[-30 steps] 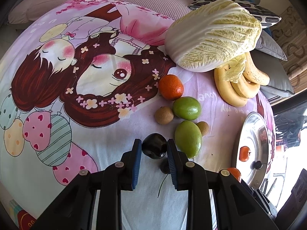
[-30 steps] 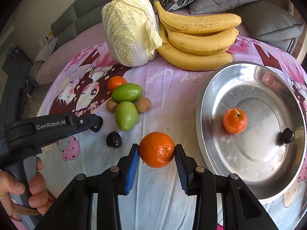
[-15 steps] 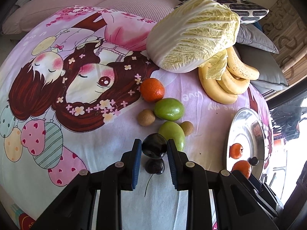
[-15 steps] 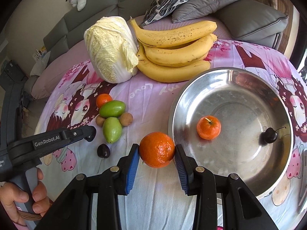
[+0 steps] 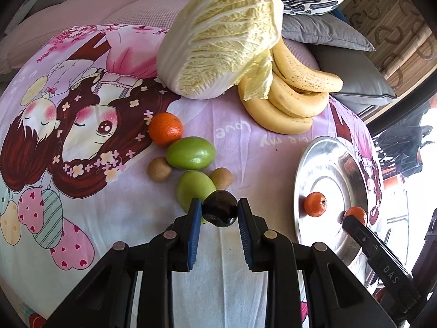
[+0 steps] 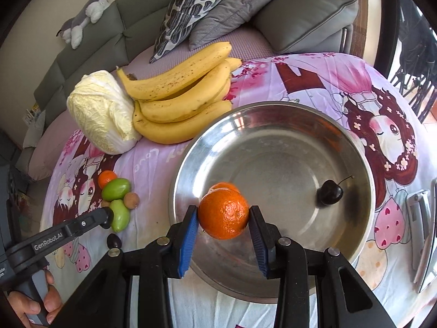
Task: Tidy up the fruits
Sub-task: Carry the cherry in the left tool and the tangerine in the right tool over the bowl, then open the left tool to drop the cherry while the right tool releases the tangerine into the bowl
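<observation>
My left gripper [image 5: 220, 213] is shut on a dark cherry [image 5: 220, 212] and holds it above the pink cartoon tablecloth, in front of a green fruit [image 5: 194, 188]. My right gripper [image 6: 222, 214] is shut on an orange mandarin [image 6: 223, 214] and holds it over the near left part of the steel bowl [image 6: 273, 114]. The bowl holds another mandarin [image 6: 224, 185], mostly hidden behind the held one, and a dark cherry [image 6: 330, 193]. On the cloth lie a mandarin [image 5: 165, 129], a second green fruit [image 5: 190, 153], two small brown fruits [image 5: 159, 169] and another dark cherry [image 6: 114, 241].
A napa cabbage [image 5: 218, 38] and a bunch of bananas [image 5: 292, 98] lie at the back of the table. Sofa cushions [image 6: 303, 16] stand behind it. The left gripper's body [image 6: 68, 229] and the hand holding it show at the left of the right wrist view.
The right gripper has carried the mandarin right, from over the cloth to over the bowl. The left gripper has lifted with its cherry and moved right, leaving the other cherry on the cloth.
</observation>
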The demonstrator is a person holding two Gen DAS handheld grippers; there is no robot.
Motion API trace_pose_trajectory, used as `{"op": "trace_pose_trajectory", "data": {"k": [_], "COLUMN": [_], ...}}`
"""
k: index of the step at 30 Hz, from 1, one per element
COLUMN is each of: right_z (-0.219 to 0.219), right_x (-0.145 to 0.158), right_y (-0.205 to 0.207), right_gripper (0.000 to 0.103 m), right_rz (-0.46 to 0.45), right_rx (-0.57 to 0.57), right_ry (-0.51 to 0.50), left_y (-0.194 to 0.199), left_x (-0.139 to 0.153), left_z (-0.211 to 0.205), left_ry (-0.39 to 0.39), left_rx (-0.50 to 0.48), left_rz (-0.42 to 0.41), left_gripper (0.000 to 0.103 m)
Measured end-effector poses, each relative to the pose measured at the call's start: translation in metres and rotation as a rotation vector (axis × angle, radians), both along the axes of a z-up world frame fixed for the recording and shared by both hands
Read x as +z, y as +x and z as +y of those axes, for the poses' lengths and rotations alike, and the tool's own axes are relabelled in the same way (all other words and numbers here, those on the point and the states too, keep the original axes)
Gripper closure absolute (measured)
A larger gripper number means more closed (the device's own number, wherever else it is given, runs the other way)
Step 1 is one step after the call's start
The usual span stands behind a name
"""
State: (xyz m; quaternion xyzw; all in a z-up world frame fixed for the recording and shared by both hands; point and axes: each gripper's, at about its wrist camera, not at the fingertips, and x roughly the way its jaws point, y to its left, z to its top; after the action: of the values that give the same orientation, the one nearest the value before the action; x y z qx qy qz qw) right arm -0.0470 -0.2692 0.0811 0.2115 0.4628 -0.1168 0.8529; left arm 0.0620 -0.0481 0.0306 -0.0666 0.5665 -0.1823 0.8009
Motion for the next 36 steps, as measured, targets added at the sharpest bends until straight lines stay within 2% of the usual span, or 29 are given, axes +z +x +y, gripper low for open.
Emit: {"op": "trace_pose_trajectory", "data": {"k": [9, 17, 29, 36], "right_z": [-0.042, -0.059, -0.080, -0.083], "right_x": [-0.008, -0.012, -0.027, -0.033], "right_y": [-0.008, -0.005, 0.008, 0.011], "right_gripper": [0.063, 0.063, 0.063, 0.063], "right_rz": [0.023, 0.021, 0.034, 0.053], "right_rx": [-0.127, -0.166, -0.192, -0.198], "right_ry": [0.011, 0.025, 0.070, 0.068], "left_y": [-0.005, -0.004, 0.012, 0.018], "left_x": [0.008, 0.008, -0.004, -0.014], "left_z": [-0.056, -0.109, -0.157, -0.168], "left_ry": [0.025, 0.043, 0.070, 0.077], "left_rx": [-0.127, -0.229, -0.263, -0.260], "left_rz": [-0.028, -0.032, -0.020, 0.005], "left_gripper": [0.075, 0.075, 0.075, 0.075]}}
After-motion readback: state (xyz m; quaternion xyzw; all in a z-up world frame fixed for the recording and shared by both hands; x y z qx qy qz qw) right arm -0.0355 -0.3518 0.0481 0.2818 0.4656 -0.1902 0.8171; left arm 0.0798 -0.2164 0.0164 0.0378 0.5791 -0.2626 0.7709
